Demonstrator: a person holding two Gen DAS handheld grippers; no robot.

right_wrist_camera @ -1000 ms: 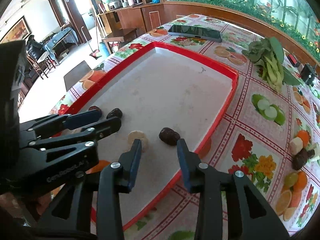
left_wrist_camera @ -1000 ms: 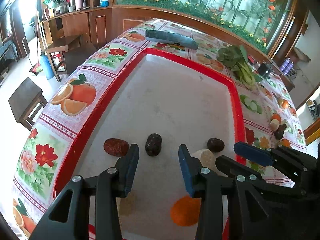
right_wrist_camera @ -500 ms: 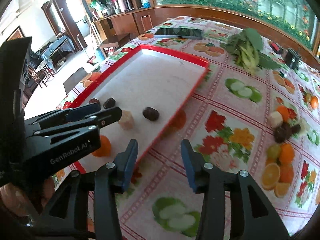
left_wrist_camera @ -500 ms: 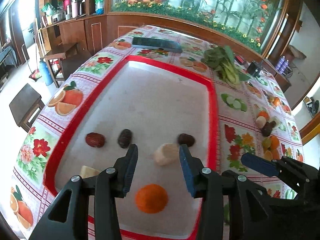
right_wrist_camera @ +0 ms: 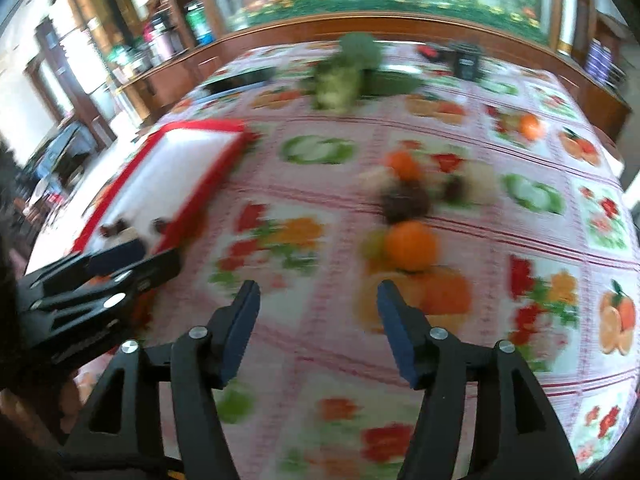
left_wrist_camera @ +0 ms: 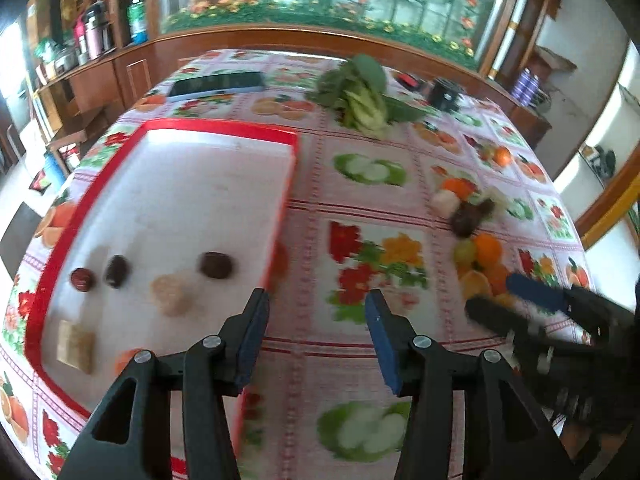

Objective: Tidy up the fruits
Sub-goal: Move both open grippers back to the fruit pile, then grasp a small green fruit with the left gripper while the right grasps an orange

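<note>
A red-rimmed white tray [left_wrist_camera: 218, 126] lies on the left of the table. It holds three dates, among them a dark one [left_wrist_camera: 216, 265], a pale round piece [left_wrist_camera: 173, 295], a tan block [left_wrist_camera: 76, 346] and an orange piece [left_wrist_camera: 126, 360]. To the right, loose fruit sits on the cloth: an orange [right_wrist_camera: 410, 246], a dark date [right_wrist_camera: 406, 202] and a green piece [right_wrist_camera: 372, 246]. My left gripper [left_wrist_camera: 316, 320] hangs open and empty over the cloth just right of the tray. My right gripper [right_wrist_camera: 318, 296] is open and empty, a little short of the orange.
Leafy greens [left_wrist_camera: 360, 96], a phone [left_wrist_camera: 218, 84] and a small black object [left_wrist_camera: 444, 94] lie at the far side of the table. The tablecloth carries printed fruit and flowers. Another small orange [right_wrist_camera: 530, 126] sits far right. The right wrist view is blurred by motion.
Both grippers have swung right, from above the tray to over the tablecloth near the loose fruit. Both stay open and empty.
</note>
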